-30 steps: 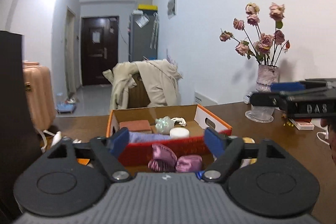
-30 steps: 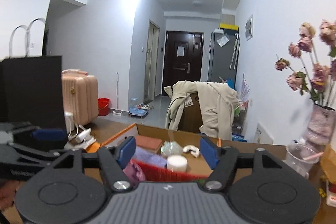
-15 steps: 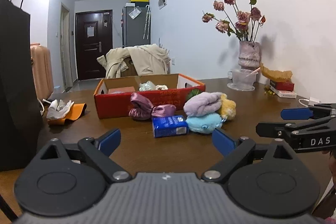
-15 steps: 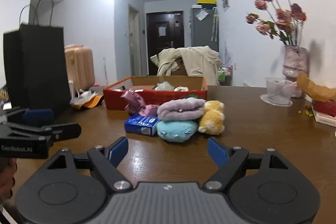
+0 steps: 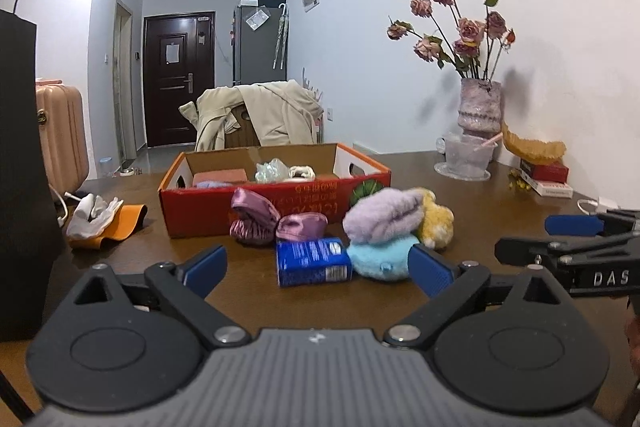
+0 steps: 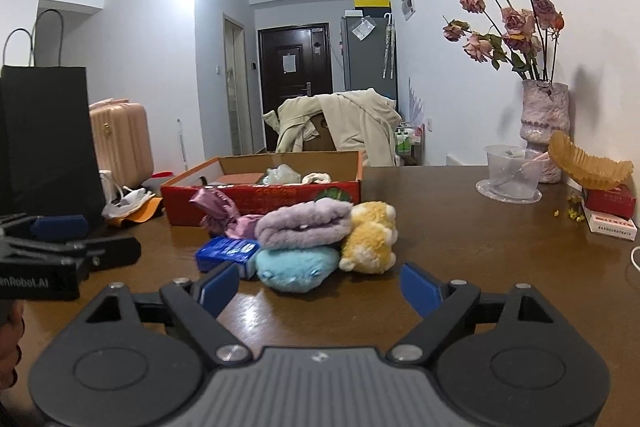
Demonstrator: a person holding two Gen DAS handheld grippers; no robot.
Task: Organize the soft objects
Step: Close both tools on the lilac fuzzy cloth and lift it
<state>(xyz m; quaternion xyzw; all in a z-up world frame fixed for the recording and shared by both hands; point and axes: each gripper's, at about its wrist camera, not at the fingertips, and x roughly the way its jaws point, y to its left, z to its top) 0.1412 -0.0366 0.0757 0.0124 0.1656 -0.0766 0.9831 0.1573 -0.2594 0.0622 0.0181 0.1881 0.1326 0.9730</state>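
**Two wide-set grippers facing one heap of soft things**

Two grippers hung over the brown table, and you held nothing in either. The red cardboard box lay across the far side, open-topped, already holding a few items. Just in front of it sat the heap: a lilac plush roll, long axis running left to right, lay on a light blue plush; a yellow plush touched their right end, two pink satin pouches and a blue packet their left. Your right gripper faced the blue plush squarely, so it was probably the nearer; its jaws had just been opening, nothing between them. Your left gripper, its jaws spread and empty too, looked onto the packet, which stood between it and the pouches.
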